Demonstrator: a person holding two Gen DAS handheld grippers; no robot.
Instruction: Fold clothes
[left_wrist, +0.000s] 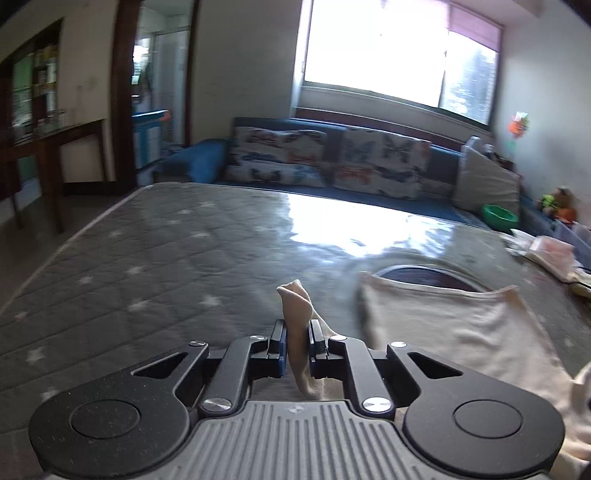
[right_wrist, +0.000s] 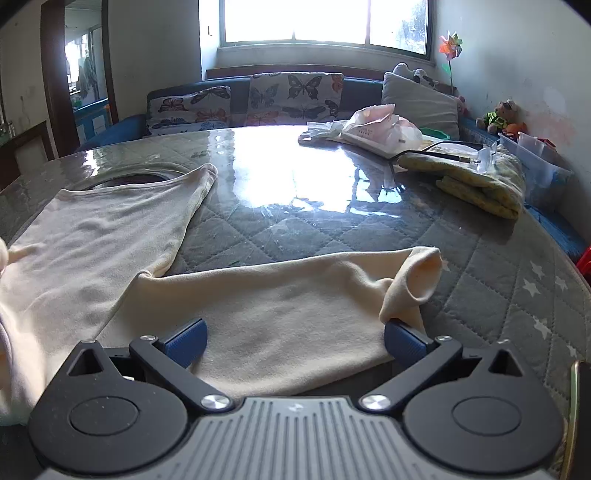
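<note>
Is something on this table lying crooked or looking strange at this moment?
Yes. The cream long-sleeved shirt is not flat: its right sleeve cuff is curled over on itself on the grey quilted table cover. The left gripper pinches a twisted strip of the same cloth.

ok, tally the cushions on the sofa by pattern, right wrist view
Butterfly-print cushions: 2
Plain grey cushion: 1
Total: 3
</note>
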